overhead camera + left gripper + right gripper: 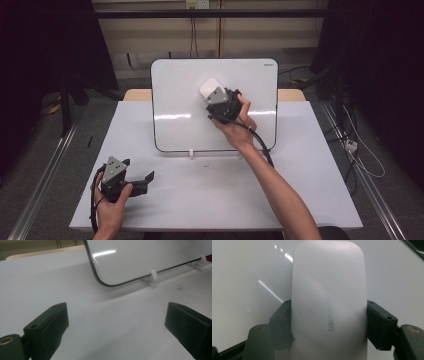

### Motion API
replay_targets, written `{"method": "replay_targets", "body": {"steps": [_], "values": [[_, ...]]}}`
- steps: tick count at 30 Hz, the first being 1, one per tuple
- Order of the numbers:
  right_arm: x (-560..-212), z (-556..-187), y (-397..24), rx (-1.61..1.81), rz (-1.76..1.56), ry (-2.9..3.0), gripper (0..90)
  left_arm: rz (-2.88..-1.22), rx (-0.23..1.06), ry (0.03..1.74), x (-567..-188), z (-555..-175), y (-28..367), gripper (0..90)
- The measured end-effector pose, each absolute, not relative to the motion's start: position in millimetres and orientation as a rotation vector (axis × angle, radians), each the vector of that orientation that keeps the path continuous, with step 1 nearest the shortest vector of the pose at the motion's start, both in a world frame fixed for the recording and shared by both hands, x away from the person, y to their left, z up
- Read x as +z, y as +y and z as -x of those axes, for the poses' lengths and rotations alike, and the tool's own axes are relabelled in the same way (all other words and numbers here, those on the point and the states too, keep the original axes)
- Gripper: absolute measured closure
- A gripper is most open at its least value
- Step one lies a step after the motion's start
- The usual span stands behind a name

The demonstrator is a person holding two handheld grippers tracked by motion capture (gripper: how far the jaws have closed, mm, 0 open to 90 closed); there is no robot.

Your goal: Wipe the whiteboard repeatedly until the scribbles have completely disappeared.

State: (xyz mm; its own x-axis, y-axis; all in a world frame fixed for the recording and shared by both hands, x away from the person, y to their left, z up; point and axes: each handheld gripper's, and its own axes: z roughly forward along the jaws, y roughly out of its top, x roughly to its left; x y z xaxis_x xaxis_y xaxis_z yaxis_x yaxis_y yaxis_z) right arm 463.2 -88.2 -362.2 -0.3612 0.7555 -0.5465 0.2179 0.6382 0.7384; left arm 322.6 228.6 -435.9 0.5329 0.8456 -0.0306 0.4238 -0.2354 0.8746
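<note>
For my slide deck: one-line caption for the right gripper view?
Right gripper clamps a white eraser by its sides, held against the whiteboard.

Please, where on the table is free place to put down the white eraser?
The table is bare right of the whiteboard, and in front of it between the left tongs and the right forearm. Crowded: the board face, where the right tongs hold the eraser.
</note>
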Motion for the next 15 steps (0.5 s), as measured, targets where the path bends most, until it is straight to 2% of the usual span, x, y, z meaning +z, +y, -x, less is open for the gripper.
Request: {"method": "replay_targets", "body": {"steps": [9, 15], "values": [[-406, -427, -29, 0.657, -0.553, 2.008, 31.6, -1.854, 0.576, 1.043, -436, -323, 229, 5.1], [-406, -428, -30, 0.656, -0.538, 2.022, 31.6, -1.849, 0.575, 1.043, -436, -322, 230, 5.1]]}}
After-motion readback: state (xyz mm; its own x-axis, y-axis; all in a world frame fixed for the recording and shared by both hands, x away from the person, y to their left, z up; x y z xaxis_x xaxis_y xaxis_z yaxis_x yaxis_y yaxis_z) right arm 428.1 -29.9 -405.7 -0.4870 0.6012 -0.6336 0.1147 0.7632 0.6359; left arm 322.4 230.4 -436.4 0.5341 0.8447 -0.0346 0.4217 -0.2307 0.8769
